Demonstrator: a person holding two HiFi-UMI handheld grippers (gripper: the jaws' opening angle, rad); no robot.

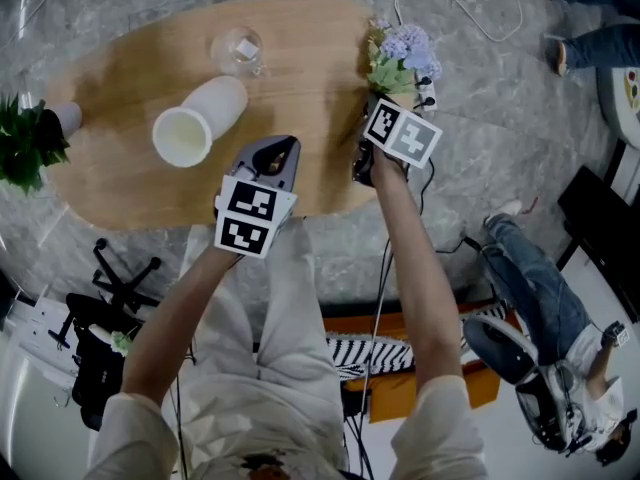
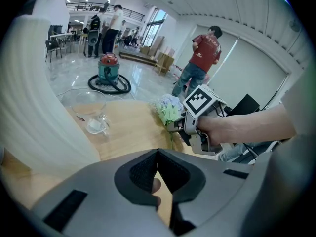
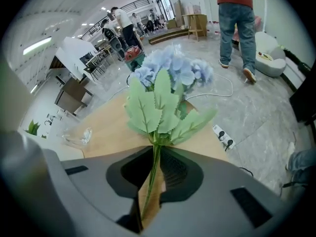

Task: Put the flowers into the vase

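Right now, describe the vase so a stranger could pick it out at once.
Start at the oval wooden table; the vase sits on its left half, ahead of the left gripper. It is an opaque white cylinder with a wide mouth, unlike the clear glass beside it.

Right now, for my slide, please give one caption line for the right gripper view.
Right claw grips the stem of blue hydrangea flowers above the wooden table.

table (image 1: 120, 98) light wood, matt; vase (image 1: 205, 113) white, matt; glass vessel (image 1: 238, 48) clear, glossy; floor (image 1: 500, 98) polished marble; flowers (image 3: 170, 75) cloth-like, matt
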